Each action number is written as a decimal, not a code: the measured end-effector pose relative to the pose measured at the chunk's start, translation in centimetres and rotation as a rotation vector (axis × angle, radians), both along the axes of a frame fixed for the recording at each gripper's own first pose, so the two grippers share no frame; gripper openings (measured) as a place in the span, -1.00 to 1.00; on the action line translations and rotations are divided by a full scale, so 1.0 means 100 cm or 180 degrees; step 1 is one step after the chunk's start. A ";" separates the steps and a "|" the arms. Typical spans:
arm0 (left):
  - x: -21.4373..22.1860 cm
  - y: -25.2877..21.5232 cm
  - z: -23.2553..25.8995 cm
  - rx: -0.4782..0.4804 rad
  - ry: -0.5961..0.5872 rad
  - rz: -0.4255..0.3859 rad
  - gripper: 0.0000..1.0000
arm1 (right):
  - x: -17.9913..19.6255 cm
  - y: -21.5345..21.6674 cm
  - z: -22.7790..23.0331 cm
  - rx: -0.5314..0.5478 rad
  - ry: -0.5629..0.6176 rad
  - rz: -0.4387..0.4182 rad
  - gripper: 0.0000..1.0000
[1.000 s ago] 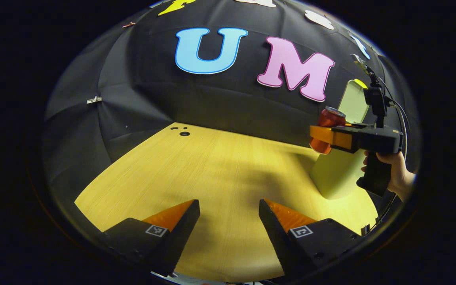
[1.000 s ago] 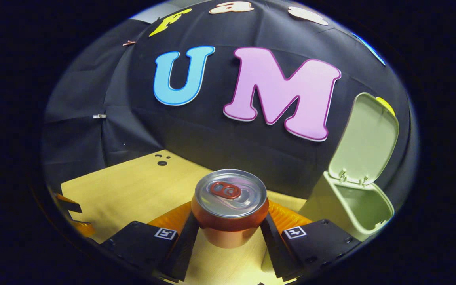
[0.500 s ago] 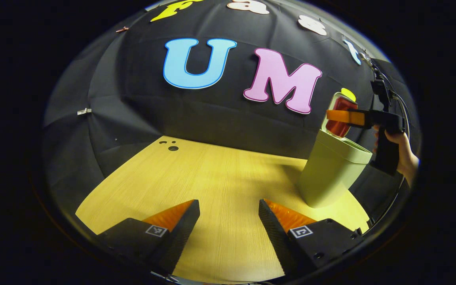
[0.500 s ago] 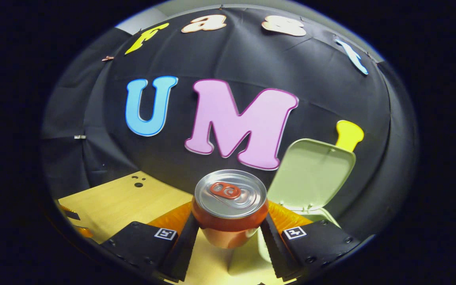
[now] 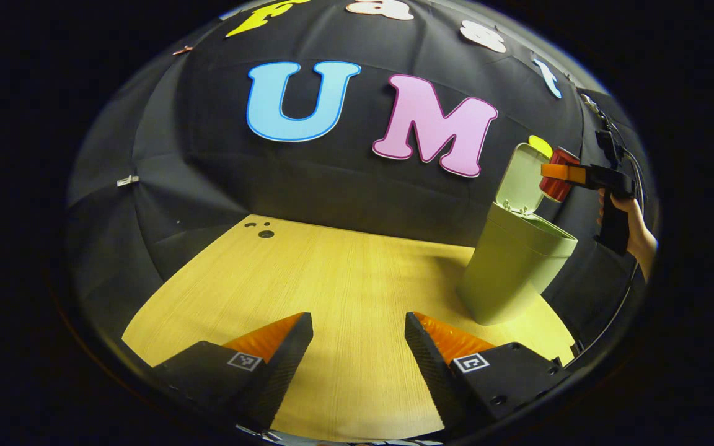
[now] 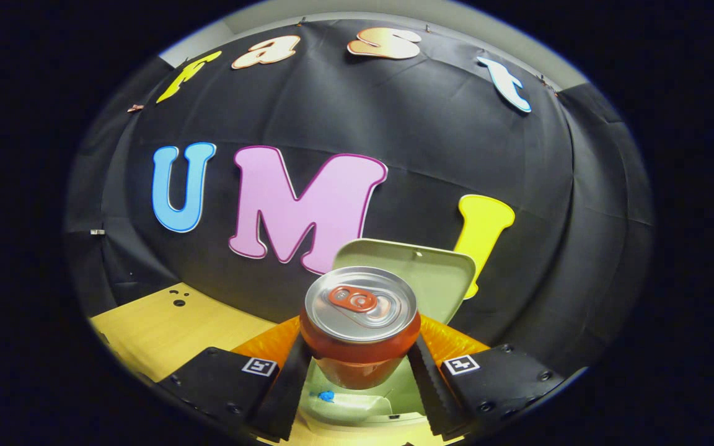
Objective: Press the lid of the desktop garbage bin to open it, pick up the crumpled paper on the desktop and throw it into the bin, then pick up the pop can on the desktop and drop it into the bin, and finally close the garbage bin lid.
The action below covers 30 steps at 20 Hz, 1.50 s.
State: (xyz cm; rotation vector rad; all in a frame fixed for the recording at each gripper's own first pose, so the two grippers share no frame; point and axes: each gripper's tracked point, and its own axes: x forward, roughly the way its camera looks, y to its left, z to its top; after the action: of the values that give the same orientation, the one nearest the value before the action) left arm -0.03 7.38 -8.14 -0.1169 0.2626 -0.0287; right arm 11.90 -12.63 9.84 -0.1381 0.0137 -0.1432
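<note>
While the right gripper (image 6: 360, 365) hangs above the open garbage bin (image 5: 509, 272), both fingers clamp the pop can (image 6: 360, 322) upright, red body, silver top, tab intact. Lid (image 6: 416, 275) stands raised at 12 o'clock behind the can; something pale lies inside the bin. Left gripper (image 5: 358, 347) hovers over the table (image 5: 332, 279), jaws wide, bin at its 2 o'clock.

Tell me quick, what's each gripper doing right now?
Left gripper: open, holding nothing.
Right gripper: shut on the red aluminium pop can.
</note>
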 end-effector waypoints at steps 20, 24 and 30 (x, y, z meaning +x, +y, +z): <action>0.068 -0.110 -0.011 0.0069 0.0232 -0.0070 0.92 | 0.031 -0.046 -0.090 0.0192 0.0498 0.0281 0.68; 0.064 -0.108 -0.017 0.0098 0.0299 0.0085 0.92 | 0.039 -0.038 -0.097 0.0211 0.0519 0.0437 0.71; 0.048 -0.110 -0.018 -0.0008 0.0305 0.0354 0.92 | 0.045 -0.031 -0.098 0.0246 0.0508 0.0604 0.96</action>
State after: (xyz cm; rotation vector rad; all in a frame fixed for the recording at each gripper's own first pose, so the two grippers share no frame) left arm 4.79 -3.65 -9.94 -0.1353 0.3513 0.0871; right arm 16.41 -15.71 0.07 -0.0727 0.1647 0.0582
